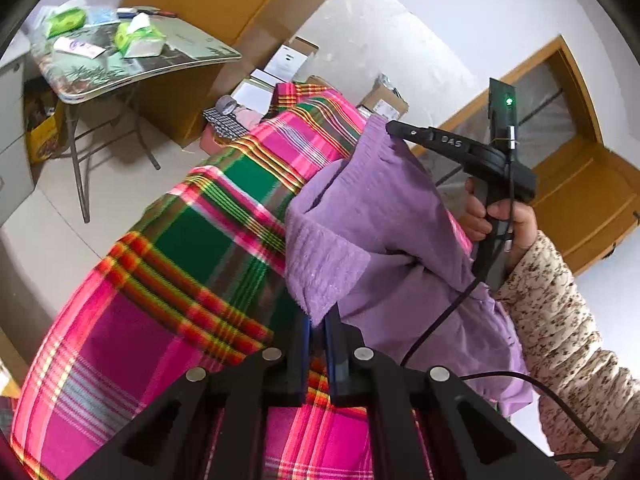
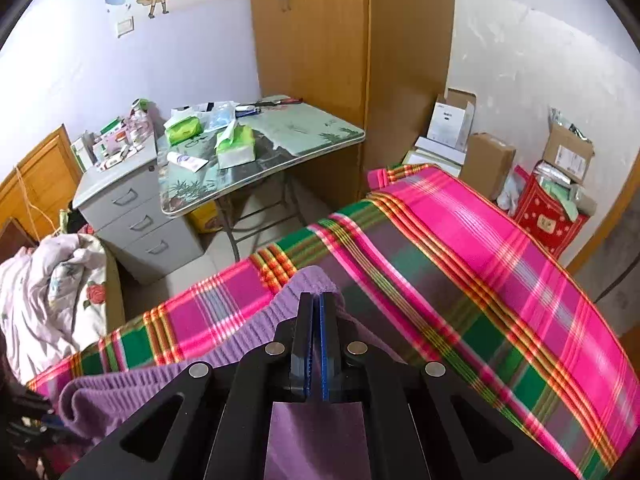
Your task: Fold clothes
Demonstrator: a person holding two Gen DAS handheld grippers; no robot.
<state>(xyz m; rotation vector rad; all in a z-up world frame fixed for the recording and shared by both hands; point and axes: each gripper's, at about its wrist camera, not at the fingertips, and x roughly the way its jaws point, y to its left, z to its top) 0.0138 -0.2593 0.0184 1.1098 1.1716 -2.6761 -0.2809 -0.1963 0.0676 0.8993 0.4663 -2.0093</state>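
I am holding a soft purple ribbed-knit garment (image 1: 372,216) up above the bed covered with a pink, green and orange plaid sheet (image 1: 192,248). My left gripper (image 1: 318,330) is pinching a lower corner of the knit, its blue-padded fingers (image 1: 306,336) pressed together on the fabric. My right gripper (image 2: 319,312) is clamping the ribbed edge of the same garment, its fingers (image 2: 326,344) closed tight with purple cloth bunching between and beneath them. In the left wrist view, my right hand (image 1: 500,220) is gripping the black handle of the other tool, with a speckled cream sleeve (image 1: 560,320) behind it, and the garment is hanging folded between the two grippers. Beyond the bed, a folding worktop with a green landscape print (image 2: 280,140) is carrying green tissue packs (image 2: 236,148), next to a grey drawer cabinet (image 2: 136,216).
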